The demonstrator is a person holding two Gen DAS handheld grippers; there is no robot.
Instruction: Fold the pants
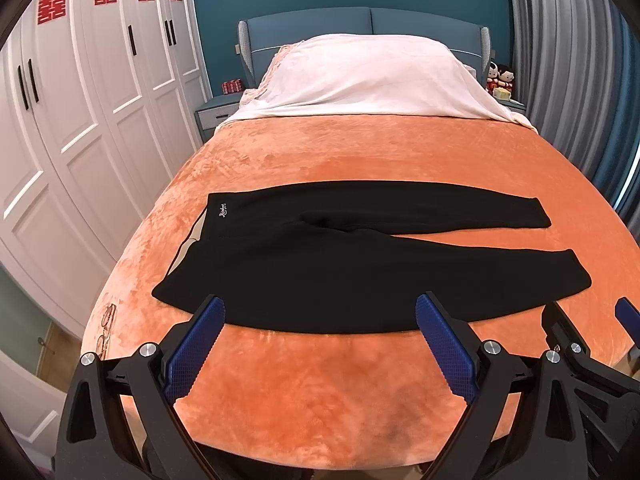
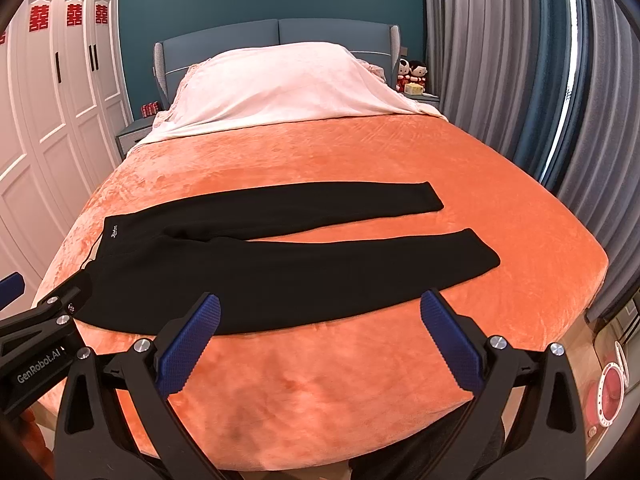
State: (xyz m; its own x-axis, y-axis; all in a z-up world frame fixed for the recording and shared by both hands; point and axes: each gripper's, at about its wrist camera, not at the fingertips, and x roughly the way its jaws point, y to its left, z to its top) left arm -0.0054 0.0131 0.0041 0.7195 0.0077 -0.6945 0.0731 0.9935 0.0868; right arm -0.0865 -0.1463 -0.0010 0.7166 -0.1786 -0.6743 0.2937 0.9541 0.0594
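Note:
Black pants (image 1: pixel 320 264) lie flat across the orange blanket (image 1: pixel 320 380), waistband to the left, both legs running right and slightly apart. They also show in the right wrist view (image 2: pixel 280 264). My left gripper (image 1: pixel 320 312) is open and empty, hovering just short of the pants' near edge. My right gripper (image 2: pixel 320 312) is open and empty, at the near edge of the lower leg. The right gripper's side shows at the right of the left wrist view (image 1: pixel 592 344); the left gripper's body shows at the left of the right wrist view (image 2: pixel 36 340).
White bedding (image 1: pixel 372 76) covers the pillows at the head of the bed. A white wardrobe (image 1: pixel 80 120) stands left, grey curtains (image 2: pixel 540 80) right. Nightstands (image 1: pixel 218 114) flank the headboard. The bed's foot edge (image 2: pixel 320 452) is just below the grippers.

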